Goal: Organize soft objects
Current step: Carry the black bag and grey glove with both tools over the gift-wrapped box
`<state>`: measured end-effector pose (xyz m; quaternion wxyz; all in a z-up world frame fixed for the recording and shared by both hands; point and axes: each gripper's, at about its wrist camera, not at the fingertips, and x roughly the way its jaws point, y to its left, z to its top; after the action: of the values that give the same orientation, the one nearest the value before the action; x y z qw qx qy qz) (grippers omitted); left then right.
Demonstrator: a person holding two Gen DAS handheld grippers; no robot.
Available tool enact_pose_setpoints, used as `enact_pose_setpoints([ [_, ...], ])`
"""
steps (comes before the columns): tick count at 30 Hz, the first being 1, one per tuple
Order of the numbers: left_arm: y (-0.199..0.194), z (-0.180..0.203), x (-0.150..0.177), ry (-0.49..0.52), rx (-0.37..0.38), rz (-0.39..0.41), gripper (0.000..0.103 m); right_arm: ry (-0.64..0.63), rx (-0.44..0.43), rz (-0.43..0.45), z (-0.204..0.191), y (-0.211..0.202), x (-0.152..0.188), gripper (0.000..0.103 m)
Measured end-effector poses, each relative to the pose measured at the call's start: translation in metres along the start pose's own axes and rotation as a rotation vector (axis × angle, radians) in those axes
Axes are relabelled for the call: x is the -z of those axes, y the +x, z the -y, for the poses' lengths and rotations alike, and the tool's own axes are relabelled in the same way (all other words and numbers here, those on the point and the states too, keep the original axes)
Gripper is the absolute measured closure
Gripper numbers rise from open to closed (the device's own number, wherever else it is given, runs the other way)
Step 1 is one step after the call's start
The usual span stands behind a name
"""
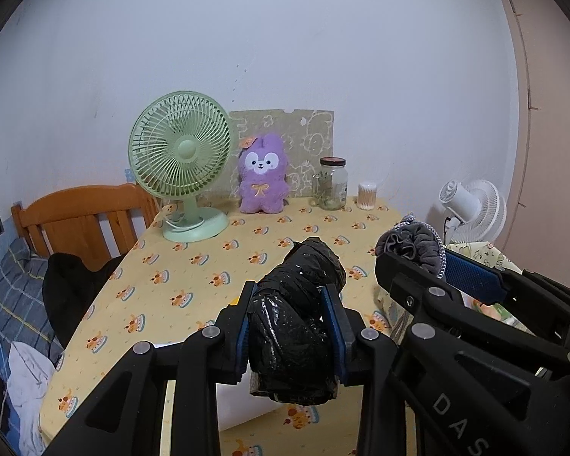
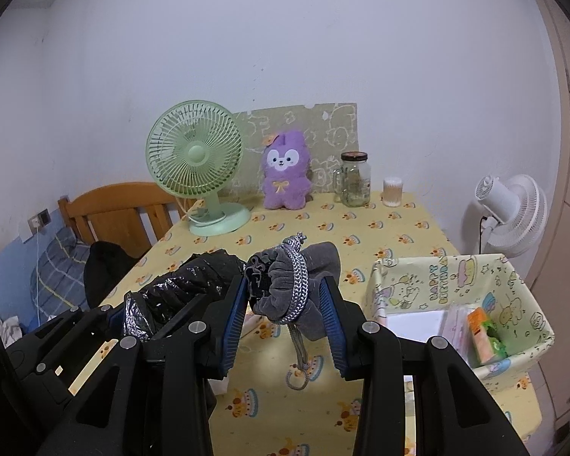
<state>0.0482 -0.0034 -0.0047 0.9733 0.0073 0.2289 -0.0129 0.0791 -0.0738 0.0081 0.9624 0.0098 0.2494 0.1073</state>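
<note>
My left gripper [image 1: 290,304] is shut on a crumpled black plastic bag roll [image 1: 296,315], held above the yellow tablecloth [image 1: 193,266]. Beside it on the right, my right gripper [image 2: 285,292] is shut on a grey velvet drawstring pouch [image 2: 285,285] wrapped with a silver-grey cord whose loop dangles below. In the right wrist view the black bag roll [image 2: 186,285] and the left gripper show at the left. In the left wrist view the pouch [image 1: 410,245] shows at the right. A purple plush bunny [image 1: 262,178] sits upright at the table's far edge.
A green desk fan [image 1: 182,163], a glass jar [image 1: 330,184] and a cotton-swab tub [image 1: 367,195] stand along the far wall. A patterned storage box [image 2: 463,304] holding packets sits at the table's right. A white floor fan [image 2: 513,212] stands beyond; a wooden headboard [image 1: 83,216] is left.
</note>
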Motion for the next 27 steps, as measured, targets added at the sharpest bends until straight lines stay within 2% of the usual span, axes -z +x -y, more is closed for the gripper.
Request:
enact_pose_setpoints([
  [20,0.008,0.055,-0.012,0.012,0.115,0.004,0.068,0.033,0.058,0.040,0.051,-0.020,-0.008,0.060],
  [27,0.013,0.076,-0.017,0.032,0.135,0.004,0.068,0.050,0.079,0.047,0.072,-0.022,-0.010,0.060],
])
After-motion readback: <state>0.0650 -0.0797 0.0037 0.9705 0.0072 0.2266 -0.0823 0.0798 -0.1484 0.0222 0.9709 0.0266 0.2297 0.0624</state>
